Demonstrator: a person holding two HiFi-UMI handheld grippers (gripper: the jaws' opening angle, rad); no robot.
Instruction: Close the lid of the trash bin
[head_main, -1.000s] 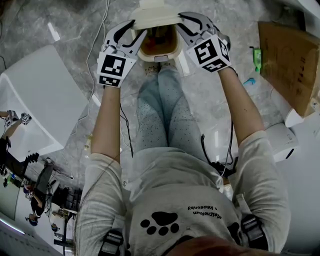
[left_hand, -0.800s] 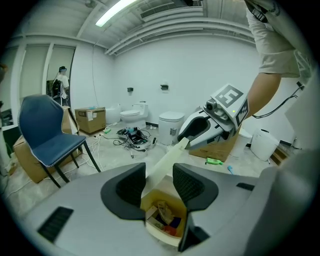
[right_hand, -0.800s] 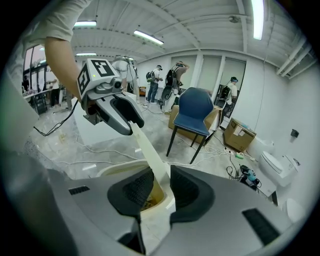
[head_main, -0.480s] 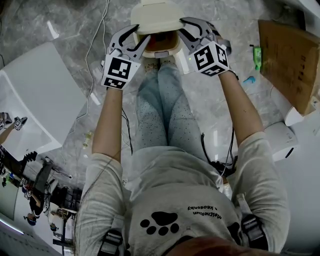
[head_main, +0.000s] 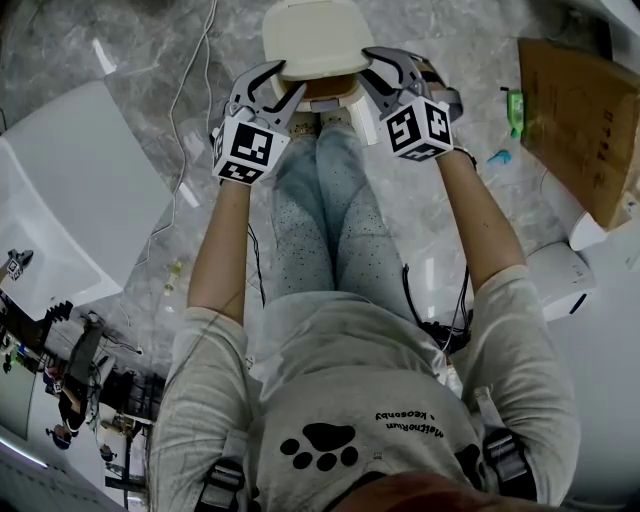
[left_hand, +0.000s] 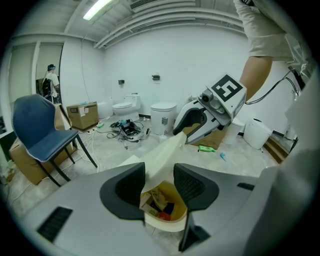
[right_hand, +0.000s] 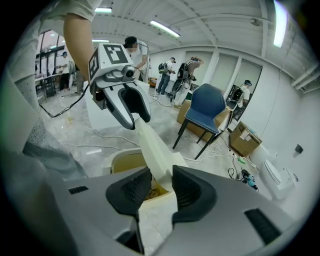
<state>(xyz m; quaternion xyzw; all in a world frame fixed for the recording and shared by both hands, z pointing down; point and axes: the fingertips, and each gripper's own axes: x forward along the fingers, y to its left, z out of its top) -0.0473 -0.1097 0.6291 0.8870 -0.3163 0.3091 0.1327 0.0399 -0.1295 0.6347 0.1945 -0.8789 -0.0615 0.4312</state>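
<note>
A cream trash bin (head_main: 336, 98) stands on the floor at the person's feet, with rubbish (left_hand: 161, 206) inside. Its cream lid (head_main: 315, 38) is tilted low over the opening and covers most of it. My left gripper (head_main: 283, 82) is at the lid's left edge and my right gripper (head_main: 372, 68) at its right edge. In the left gripper view the lid (left_hand: 167, 150) runs between the jaws of the left gripper (left_hand: 159, 182). In the right gripper view the lid (right_hand: 155, 150) passes between the right gripper (right_hand: 161, 187) jaws. Both pairs of jaws have just been opening, and the pads stand off the lid.
The person's legs (head_main: 320, 210) reach up to the bin. A large white block (head_main: 80, 190) lies left, with cables (head_main: 195, 110) beside it. A cardboard sheet (head_main: 580, 120), a green bottle (head_main: 514, 110) and a white appliance (head_main: 560, 280) are at the right. A blue chair (left_hand: 37, 127) stands farther off.
The lid has swung down over the bin and now hides most of the opening. Both grippers have moved forward and down with it.
</note>
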